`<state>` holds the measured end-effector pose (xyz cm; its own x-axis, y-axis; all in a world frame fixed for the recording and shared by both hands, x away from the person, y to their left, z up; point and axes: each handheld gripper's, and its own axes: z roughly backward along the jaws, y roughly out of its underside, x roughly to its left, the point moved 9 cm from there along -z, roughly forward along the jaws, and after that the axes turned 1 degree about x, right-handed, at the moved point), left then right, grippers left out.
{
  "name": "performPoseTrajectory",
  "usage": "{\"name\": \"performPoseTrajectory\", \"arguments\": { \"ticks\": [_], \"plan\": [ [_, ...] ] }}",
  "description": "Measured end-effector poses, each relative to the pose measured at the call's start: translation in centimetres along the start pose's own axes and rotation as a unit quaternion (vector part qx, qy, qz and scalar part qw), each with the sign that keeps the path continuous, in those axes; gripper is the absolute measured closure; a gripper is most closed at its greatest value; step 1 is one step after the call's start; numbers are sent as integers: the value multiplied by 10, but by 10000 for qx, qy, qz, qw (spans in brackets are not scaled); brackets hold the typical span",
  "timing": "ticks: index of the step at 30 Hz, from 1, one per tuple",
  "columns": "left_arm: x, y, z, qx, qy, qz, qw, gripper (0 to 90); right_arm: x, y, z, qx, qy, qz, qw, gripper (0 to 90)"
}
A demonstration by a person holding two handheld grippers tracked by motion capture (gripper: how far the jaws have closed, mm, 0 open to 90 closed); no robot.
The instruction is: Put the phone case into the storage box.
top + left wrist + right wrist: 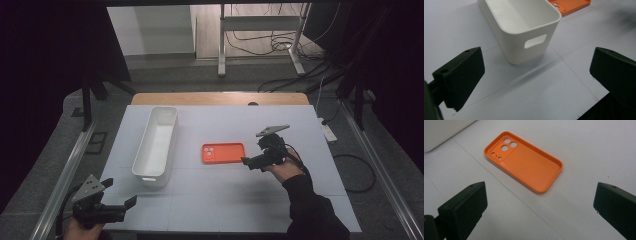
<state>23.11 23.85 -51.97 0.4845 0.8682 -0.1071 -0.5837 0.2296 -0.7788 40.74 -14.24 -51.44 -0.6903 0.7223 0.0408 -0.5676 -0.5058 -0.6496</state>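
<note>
An orange phone case (223, 153) lies flat on the white table (230, 200), hollow side up, camera holes toward the left. In the right gripper view the phone case (524, 161) sits just ahead of the jaws. My right gripper (248, 161) hovers just right of the case, open and holding nothing. A long white bin (156, 145) stands left of the case, and nothing lies inside it. In the left gripper view the bin (521, 27) shows its near end with a handle slot. My left gripper (131, 202) is open near the table's front left corner, short of the bin.
A wooden table edge (220, 98) shows behind the white surface. Beyond it stand a metal frame (260, 35) and loose cables (300, 75) on the floor. Rails (70, 165) run along both sides of the table.
</note>
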Motion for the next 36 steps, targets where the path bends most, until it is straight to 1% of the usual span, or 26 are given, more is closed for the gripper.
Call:
{"name": "performPoseTrajectory", "arguments": {
  "ticks": [3,5,9,15,16,24,27,29,34,36],
  "plan": [
    [0,0,0,0,2,0,10000,7,0,-2,-3,5,-22,6,10000,0],
    [0,0,0,0,2,-1,10000,6,1,-5,-5,-12,-30,61,10000,0],
    [0,0,0,-2,7,1,10000,7,2,-10,-11,38,-11,184,9998,0],
    [0,0,0,-11,23,12,10000,6,3,-17,-20,79,28,191,9998,0],
    [0,0,0,-11,25,13,10000,6,2,-19,-23,88,53,232,9997,0],
    [0,0,0,-11,28,2,10000,6,2,-27,-34,140,137,294,9994,0],
    [0,0,0,-14,33,2,10000,6,2,-29,-39,136,89,234,9996,0],
    [0,0,0,-12,31,-1,10000,6,3,-30,-42,189,99,216,9995,0],
    [0,0,0,-11,29,-4,10000,6,3,-33,-47,232,77,199,9995,0],
    [0,0,0,-11,31,-1,10000,6,4,-33,-49,264,27,197,9995,0]
  ]
}}
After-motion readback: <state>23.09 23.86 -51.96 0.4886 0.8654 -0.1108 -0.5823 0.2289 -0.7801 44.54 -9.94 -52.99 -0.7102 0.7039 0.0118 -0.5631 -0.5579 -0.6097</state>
